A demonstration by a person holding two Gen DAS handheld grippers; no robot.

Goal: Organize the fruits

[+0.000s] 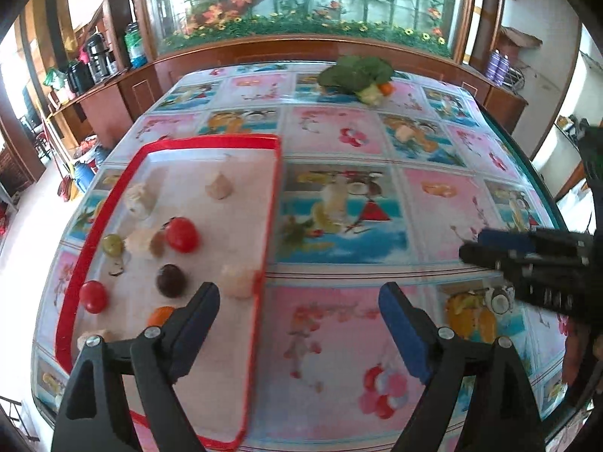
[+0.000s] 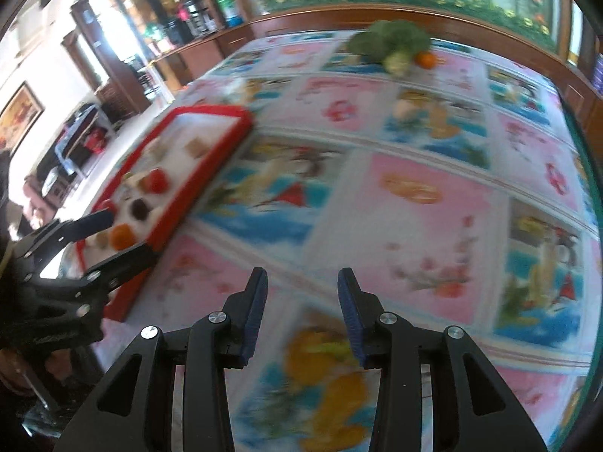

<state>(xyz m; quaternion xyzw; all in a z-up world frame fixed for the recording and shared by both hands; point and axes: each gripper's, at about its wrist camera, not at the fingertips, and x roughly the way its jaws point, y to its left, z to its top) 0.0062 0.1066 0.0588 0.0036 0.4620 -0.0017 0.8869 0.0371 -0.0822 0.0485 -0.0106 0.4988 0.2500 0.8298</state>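
No readable text, labels, brands or numbers anywhere, tablecloth point(image 1: 339, 301) prints only pictures, no lettering

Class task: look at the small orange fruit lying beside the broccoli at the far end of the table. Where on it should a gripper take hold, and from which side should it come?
Grip the orange fruit across its round middle, coming down from above, jaws lined up front to back. It looks like a ball, so any width would serve, but the broccoli seems to touch its left side, leaving little room for a finger there; its near and right sides look clear.
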